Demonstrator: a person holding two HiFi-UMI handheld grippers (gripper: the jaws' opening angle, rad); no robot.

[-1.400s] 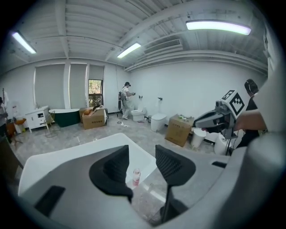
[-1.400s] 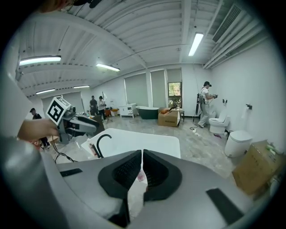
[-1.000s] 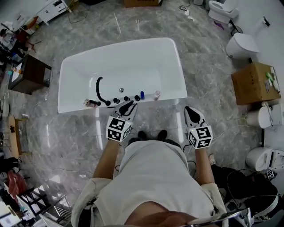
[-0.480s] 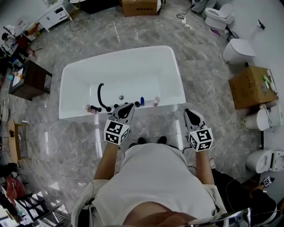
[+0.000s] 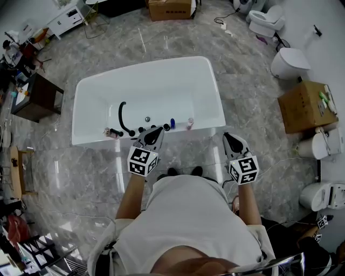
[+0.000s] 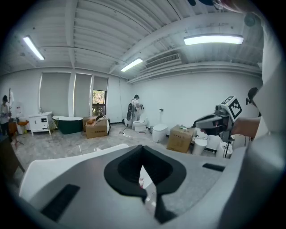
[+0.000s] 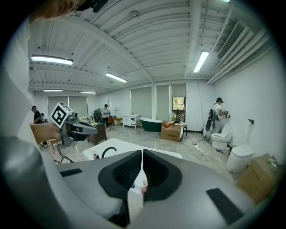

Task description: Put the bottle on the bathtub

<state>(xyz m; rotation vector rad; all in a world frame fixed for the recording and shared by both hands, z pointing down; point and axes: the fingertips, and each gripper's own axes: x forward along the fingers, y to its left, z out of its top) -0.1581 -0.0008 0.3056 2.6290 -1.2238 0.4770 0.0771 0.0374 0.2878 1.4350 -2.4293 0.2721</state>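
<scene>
A white bathtub (image 5: pixel 161 81) lies on the marble floor just ahead of me. On its near rim stand a small pink bottle (image 5: pixel 190 123), a blue bottle (image 5: pixel 172 123), a pinkish bottle (image 5: pixel 109 131) at the left, several black knobs and a curved black hose (image 5: pixel 121 114). My left gripper (image 5: pixel 154 132) hovers at the near rim beside the knobs, shut and empty. My right gripper (image 5: pixel 230 138) hangs right of the tub's near corner over the floor, shut and empty. In the right gripper view the pink bottle (image 7: pixel 144 187) shows through the slit between the jaws.
A cardboard box (image 5: pixel 303 105) with small items on top and several toilets (image 5: pixel 289 61) stand at the right. A dark side table (image 5: pixel 38 97) is left of the tub, another box (image 5: pixel 171 7) beyond it. Cables trail on the floor at the right. People stand far off.
The tub sits slightly lower in the head view than one second ago. Both grippers keep nearly the same places and stay shut.
</scene>
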